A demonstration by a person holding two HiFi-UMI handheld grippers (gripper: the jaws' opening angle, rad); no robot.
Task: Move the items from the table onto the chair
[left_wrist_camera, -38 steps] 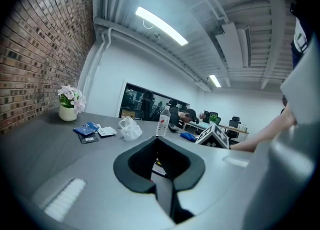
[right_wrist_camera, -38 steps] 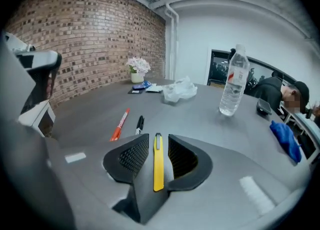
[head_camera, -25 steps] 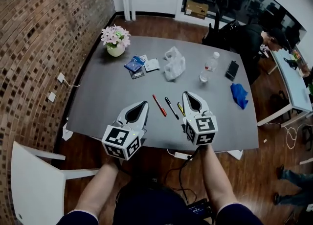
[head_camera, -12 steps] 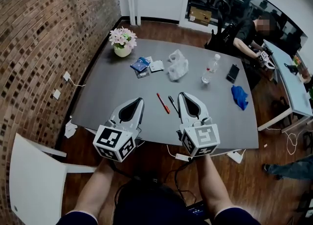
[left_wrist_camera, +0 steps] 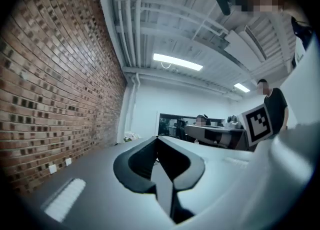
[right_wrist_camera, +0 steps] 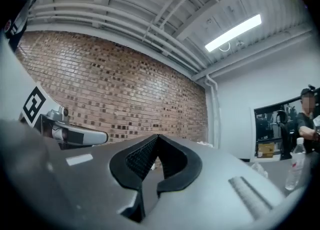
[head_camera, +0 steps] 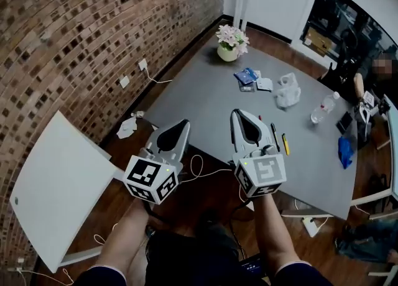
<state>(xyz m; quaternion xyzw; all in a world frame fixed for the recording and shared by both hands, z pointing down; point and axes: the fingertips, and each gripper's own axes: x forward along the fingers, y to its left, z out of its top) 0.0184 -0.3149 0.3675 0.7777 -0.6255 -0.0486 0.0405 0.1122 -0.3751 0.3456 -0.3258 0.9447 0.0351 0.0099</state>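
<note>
The white chair (head_camera: pixel 59 182) stands at the lower left, its seat bare. On the grey table (head_camera: pixel 205 101) lie a blue packet (head_camera: pixel 247 76), a white plastic bag (head_camera: pixel 288 91), a water bottle (head_camera: pixel 323 109), a dark phone (head_camera: pixel 343 122), a blue cloth (head_camera: pixel 346 152), and a black pen (head_camera: pixel 274 134) beside a yellow one (head_camera: pixel 285 143). My left gripper (head_camera: pixel 184 123) hangs at the table's near corner, shut and empty. My right gripper (head_camera: pixel 235 112) is over the near edge, just left of the pens, also shut with nothing in it. Both point level, jaw tips together (left_wrist_camera: pixel 157 138) (right_wrist_camera: pixel 158 136).
A pot of pink flowers (head_camera: pixel 229 42) stands at the table's far corner. A brick wall (head_camera: pixel 93 30) runs along the left with sockets and a trailing white cable (head_camera: pixel 199 170) on the wooden floor. A person sits beyond the table at the far right.
The view has swung left, bringing the chair much further into sight. Both grippers have drawn back from above the table towards its near left edge, staying shut and empty.
</note>
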